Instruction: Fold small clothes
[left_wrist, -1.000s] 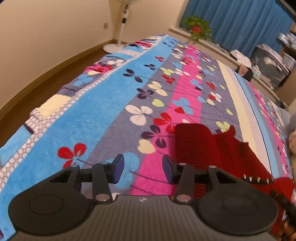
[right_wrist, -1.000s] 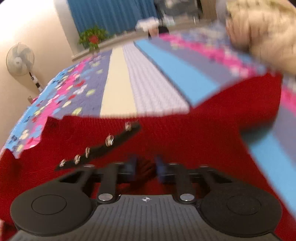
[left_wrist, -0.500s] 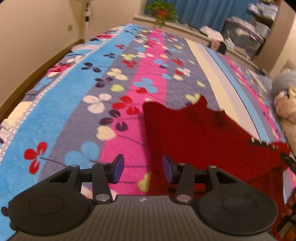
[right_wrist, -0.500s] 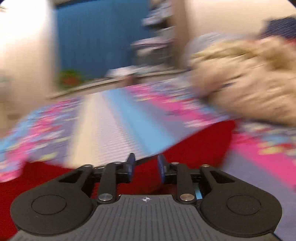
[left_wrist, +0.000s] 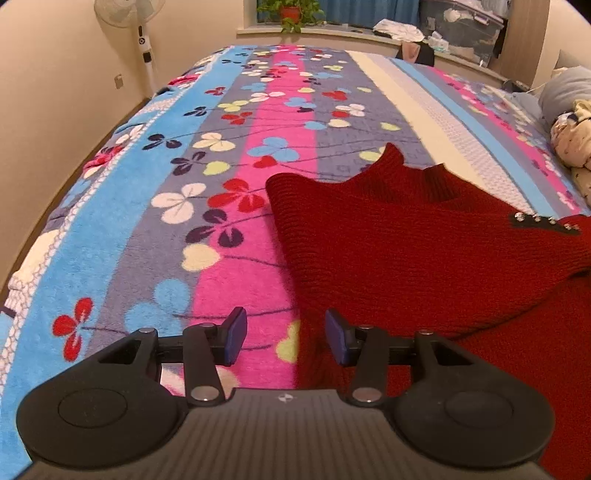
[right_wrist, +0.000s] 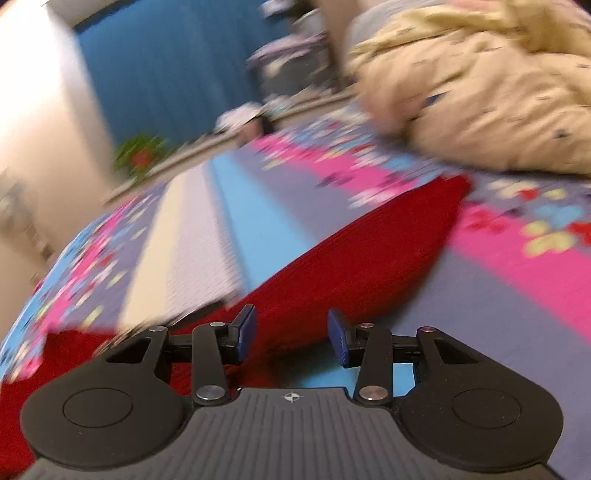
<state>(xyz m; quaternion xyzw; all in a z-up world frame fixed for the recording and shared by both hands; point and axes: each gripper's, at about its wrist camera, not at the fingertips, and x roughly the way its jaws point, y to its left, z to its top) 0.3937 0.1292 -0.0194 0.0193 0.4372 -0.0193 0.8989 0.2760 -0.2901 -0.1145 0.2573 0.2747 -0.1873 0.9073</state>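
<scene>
Both grippers have shifted since a second ago: the right gripper was closed on the red sweater near its black button strip and has just been opening, its jaws now apart with the sleeve lying below and beyond them, unpinched. It now looks along that sleeve toward a cream bundle of clothes; this view is blurred. The left gripper has swung round to the sweater's left edge and hovers half open over the boundary between red knit and the flowered blanket, holding nothing. One side already looks folded over the body, with a diagonal edge across the front. By my reckoning the right sleeve, the bottom fold and final squaring remain.
</scene>
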